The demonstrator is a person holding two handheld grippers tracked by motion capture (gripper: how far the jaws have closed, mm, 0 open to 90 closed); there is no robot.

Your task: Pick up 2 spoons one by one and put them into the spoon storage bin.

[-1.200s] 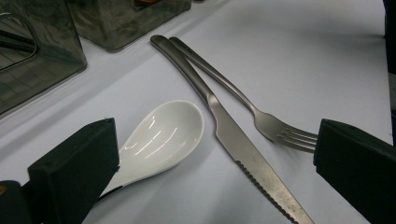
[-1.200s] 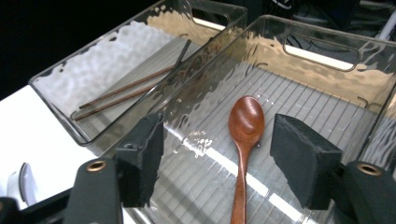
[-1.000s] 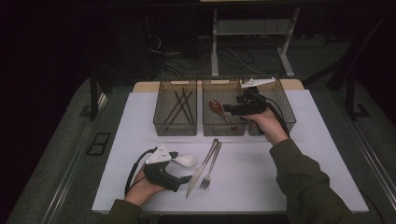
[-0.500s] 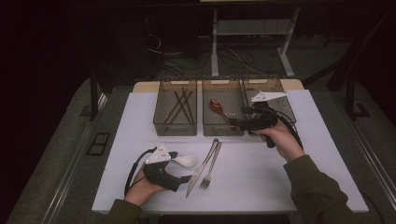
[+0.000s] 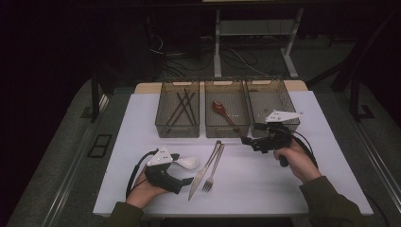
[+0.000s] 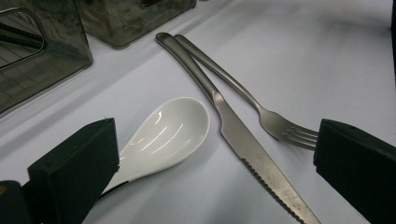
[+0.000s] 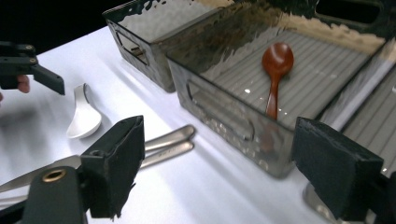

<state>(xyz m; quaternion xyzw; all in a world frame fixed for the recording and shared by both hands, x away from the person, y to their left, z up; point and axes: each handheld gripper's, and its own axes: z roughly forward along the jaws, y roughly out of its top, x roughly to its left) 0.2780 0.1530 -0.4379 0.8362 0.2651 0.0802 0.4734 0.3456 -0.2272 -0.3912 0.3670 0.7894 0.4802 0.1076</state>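
A white ceramic spoon [image 5: 187,163] [image 6: 163,130] lies on the white table between the wide jaws of my left gripper [image 5: 182,169] [image 6: 215,154], which is open and rests at the front left. To its right lie a knife [image 5: 203,169] [image 6: 252,144] and a fork [image 5: 213,165] [image 6: 275,123], side by side. My right gripper [image 5: 248,143] [image 7: 224,158] hovers in front of the middle bin [image 5: 228,130] [image 7: 224,116]. Its jaws have just been opening and nothing is between them. A red-brown spoon [image 5: 220,109] [image 7: 276,65] lies in that bin.
Three dark see-through bins stand in a row at the back. The left bin [image 5: 177,127] holds several dark chopsticks [image 5: 182,106]. The right bin [image 5: 272,101] shows a bare floor. Bare tabletop [image 5: 265,184] spreads in front of my right hand.
My right gripper has drawn back from over the middle bin toward me and lower, ending just in front of the bins. The red-brown spoon stays in the bin. My left gripper has kept still.
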